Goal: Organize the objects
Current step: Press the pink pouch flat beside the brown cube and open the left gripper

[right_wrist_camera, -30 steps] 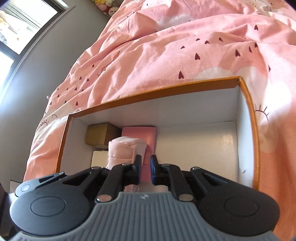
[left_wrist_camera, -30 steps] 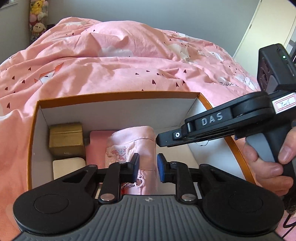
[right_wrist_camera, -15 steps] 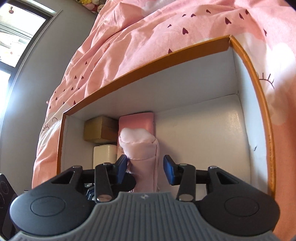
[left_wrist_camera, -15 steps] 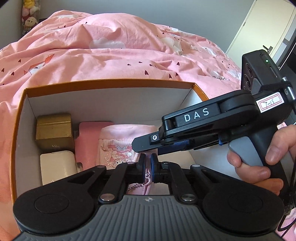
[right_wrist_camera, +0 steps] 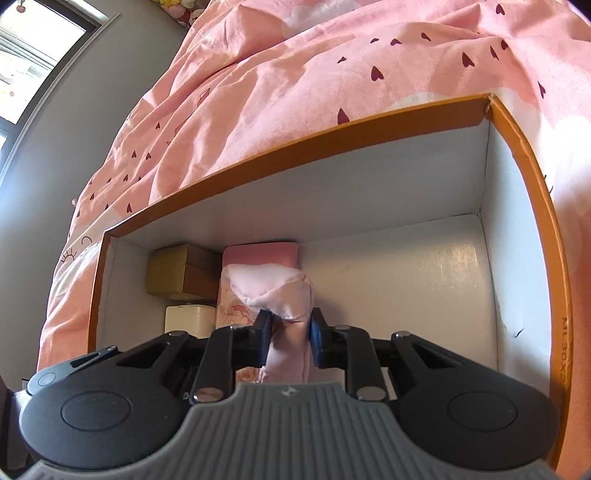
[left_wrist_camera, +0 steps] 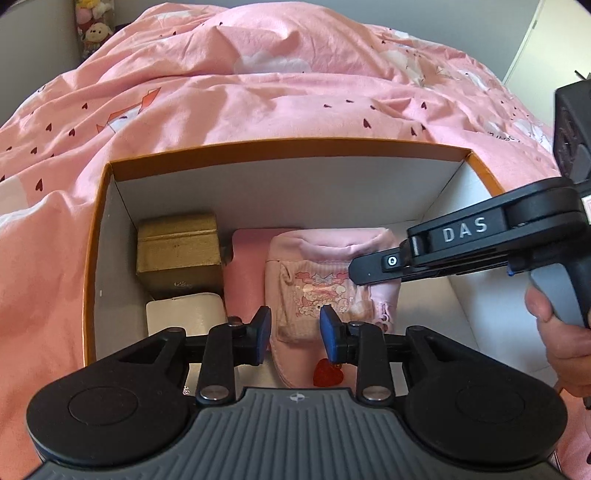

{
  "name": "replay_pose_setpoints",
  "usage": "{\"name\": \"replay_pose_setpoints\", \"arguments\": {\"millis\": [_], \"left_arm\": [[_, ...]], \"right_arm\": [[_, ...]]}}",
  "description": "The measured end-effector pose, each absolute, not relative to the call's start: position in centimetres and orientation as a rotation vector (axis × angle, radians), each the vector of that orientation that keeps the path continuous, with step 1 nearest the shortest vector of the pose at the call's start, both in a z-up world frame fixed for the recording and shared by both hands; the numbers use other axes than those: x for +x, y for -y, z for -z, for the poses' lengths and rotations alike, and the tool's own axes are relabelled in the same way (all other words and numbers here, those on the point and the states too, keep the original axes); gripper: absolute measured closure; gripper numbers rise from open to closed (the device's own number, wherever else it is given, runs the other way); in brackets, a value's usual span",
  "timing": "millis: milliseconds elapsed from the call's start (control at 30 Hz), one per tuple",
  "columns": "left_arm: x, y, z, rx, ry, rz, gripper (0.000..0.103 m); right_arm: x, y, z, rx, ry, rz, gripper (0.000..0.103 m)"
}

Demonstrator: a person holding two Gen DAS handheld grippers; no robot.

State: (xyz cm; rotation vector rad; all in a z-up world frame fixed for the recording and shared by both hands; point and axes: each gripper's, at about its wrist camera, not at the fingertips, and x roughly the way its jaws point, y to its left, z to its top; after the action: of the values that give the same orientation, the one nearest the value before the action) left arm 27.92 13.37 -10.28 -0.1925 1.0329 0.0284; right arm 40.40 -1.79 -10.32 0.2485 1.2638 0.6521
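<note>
My right gripper [right_wrist_camera: 288, 334] pinches the pink pouch [left_wrist_camera: 332, 277] inside the orange box [left_wrist_camera: 288, 147] on the bed [left_wrist_camera: 258, 92]; my left gripper [left_wrist_camera: 295, 334] hangs parted around its near end, fingers clear.

Black tongs [left_wrist_camera: 295, 334] with blue pads [left_wrist_camera: 327, 330], ribbed grey base, white "DAS" lettering, silver screws.

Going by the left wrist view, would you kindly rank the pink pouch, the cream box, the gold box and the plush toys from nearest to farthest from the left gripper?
1. Pink pouch: right in front of the left gripper, its near end between the open jaws.
2. Cream box: just left, low in the orange box.
3. Gold box: behind the cream box.
4. Plush toys: far back left, beyond the bed.
</note>
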Motion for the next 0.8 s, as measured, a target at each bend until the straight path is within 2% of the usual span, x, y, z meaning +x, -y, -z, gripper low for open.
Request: {"name": "replay_pose_setpoints", "arguments": {"millis": [100,133,167,233,500,533,800], "left_arm": [[28.5,-14.2,10.8,-0.270,-1.067,-0.028,0.067],[28.7,-14.5,11.0,-0.302,-1.081,-0.023,0.079],[28.9,-14.9,11.1,-0.334,-1.093,-0.025,0.081],[29.1,-15.3,11.0,-0.337,-1.099,-0.046,0.099],[29.0,-17.2,8.1,-0.335,-1.031,-0.096,0.100],[29.3,-17.3,8.0,-0.320,-1.030,-0.107,0.103],[30.1,-16.2,9.3,-0.273,-1.051,-0.079,0.103]], "right_arm": [[40.5,1.9,10.4,0.251,-1.265,-0.666,0.083],[40.6,2.0,10.4,0.260,-1.266,-0.672,0.083],[40.6,2.1,10.5,0.276,-1.268,-0.683,0.084],[40.8,2.3,10.5,0.326,-1.277,-0.721,0.086],[42.4,1.6,9.3,0.499,-1.273,-0.832,0.089],[42.7,1.3,9.5,0.510,-1.276,-0.834,0.089],[43.5,-0.8,10.8,0.371,-1.252,-0.782,0.086]]}}
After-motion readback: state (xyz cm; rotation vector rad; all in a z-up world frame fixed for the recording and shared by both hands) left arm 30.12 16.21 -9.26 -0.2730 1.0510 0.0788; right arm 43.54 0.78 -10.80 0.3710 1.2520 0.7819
